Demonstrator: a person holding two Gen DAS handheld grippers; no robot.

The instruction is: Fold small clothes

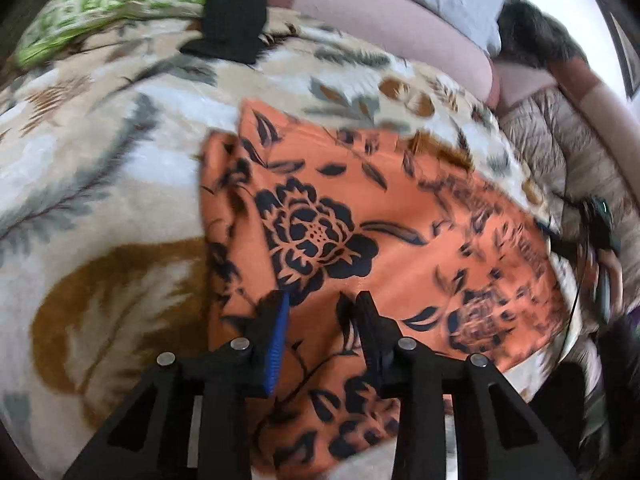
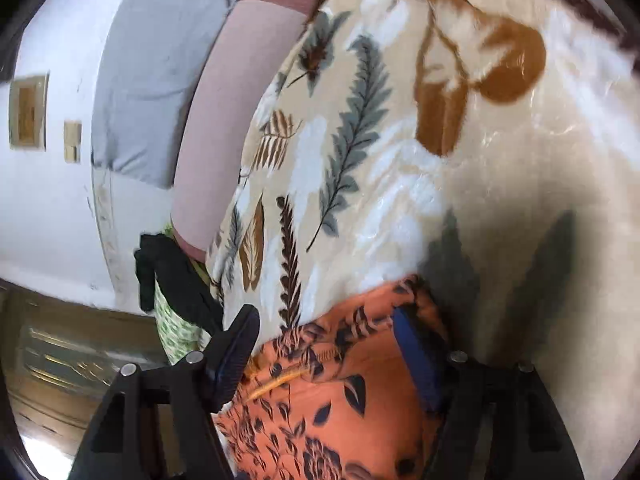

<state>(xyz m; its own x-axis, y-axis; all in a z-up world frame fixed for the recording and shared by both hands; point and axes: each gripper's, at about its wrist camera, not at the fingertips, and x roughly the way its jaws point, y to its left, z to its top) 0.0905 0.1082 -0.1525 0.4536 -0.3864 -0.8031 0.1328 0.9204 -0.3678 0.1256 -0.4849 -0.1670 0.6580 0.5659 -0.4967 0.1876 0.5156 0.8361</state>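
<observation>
An orange cloth with dark blue flowers (image 1: 360, 220) lies spread on a cream leaf-patterned blanket (image 1: 100, 160), one edge folded over at its left. My left gripper (image 1: 322, 302) is open just above the cloth's near part, fingers apart with cloth showing between them. In the right wrist view the same orange cloth (image 2: 340, 392) lies bunched between the fingers of my right gripper (image 2: 324, 320), which is open wide over the cloth's edge on the blanket (image 2: 480, 200).
A green checked pillow (image 1: 112, 4) and a black garment (image 1: 236, 12) lie at the back. A pink headboard cushion (image 1: 380, 20) and a beige quilted jacket (image 1: 560, 140) border the right. A white wall (image 2: 44, 200) and wooden furniture (image 2: 60, 360) stand beyond the bed.
</observation>
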